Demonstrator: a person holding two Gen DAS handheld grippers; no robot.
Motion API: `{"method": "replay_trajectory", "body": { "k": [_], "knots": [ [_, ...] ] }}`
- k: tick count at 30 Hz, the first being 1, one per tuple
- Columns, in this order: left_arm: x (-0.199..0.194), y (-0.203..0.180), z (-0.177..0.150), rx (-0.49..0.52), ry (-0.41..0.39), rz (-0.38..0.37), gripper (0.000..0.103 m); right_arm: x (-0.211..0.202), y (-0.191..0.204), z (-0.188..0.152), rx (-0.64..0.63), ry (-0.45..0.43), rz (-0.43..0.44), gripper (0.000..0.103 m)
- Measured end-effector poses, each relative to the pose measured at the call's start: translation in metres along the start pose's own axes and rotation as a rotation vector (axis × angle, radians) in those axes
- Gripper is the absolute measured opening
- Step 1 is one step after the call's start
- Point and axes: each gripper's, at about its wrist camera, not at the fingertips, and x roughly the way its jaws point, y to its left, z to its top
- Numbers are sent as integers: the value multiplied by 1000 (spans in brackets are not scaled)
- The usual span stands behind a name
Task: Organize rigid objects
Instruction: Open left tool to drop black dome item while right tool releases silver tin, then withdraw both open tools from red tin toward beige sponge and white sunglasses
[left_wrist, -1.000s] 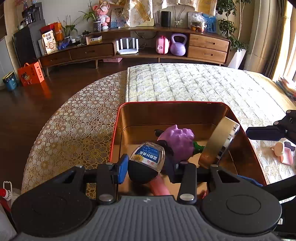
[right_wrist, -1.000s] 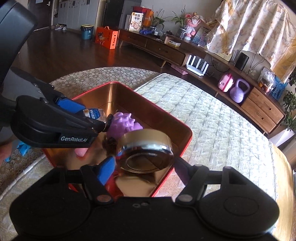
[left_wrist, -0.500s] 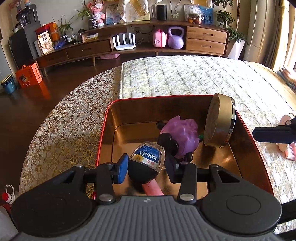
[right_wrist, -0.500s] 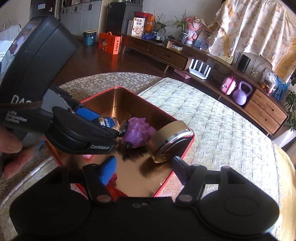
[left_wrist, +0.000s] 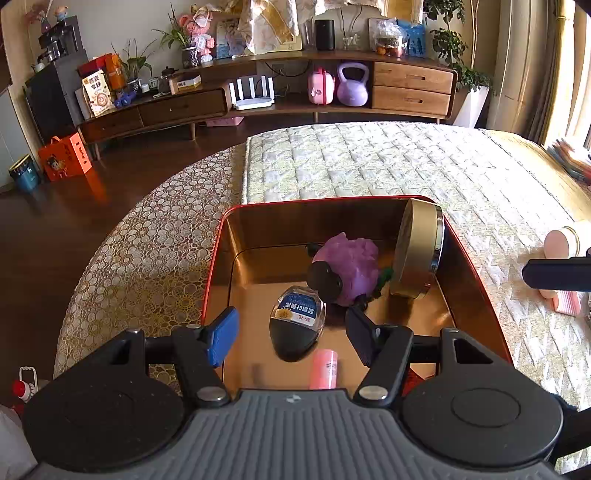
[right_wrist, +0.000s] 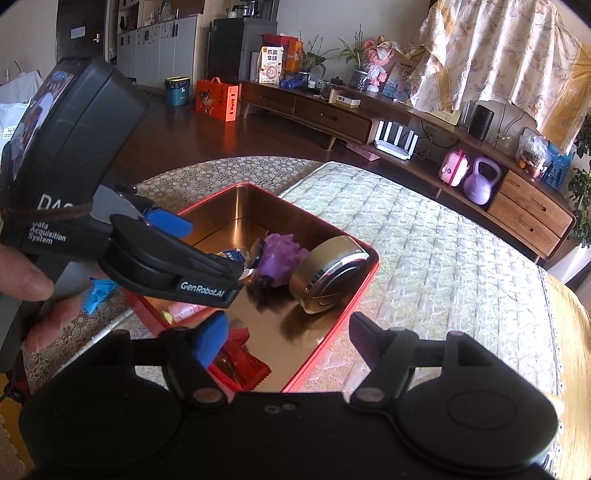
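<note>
The left gripper carries white lettering on its side in the right wrist view: "GenRobot.AI" on the lower arm, and on the body "Data Acquisition System" under larger letters of which only "DA" shows. Its fingers are spread apart with nothing between them, above the near end of the red tin box. The right gripper also has its fingers wide apart and empty, at the tin's near right corner.

The tin sits on a surface covered by two cloths: a gold circle-patterned cloth at 9 o'clock and a pale quilted cloth at 12 o'clock.

Inside the tin:
- one small clear bottle with a black cap, lying at the centre; its blue label has white Chinese characters and a yellow flower, too small to read
- one purple knobbly toy just past it at 1 o'clock, touching it or nearly so
- one round gold tin with a silver rim, on edge against the right wall at 2 o'clock
- one pink tube at 6 o'clock
- red wrapped packets in the near corner, number unclear

On the sideboard at 11 o'clock stands one snack bag with Chinese writing.
</note>
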Motion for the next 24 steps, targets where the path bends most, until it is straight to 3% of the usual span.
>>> {"method": "replay_trajectory", "body": {
  "k": [19,24],
  "knots": [
    [-63,-26,-20,16,-40,-60,64,-66,-21,-31,122,-59,2,81],
    [-78,-38,-25,20,-59,-87,69,-82,-33,-45,165,-79,-9,83]
  ]
}}
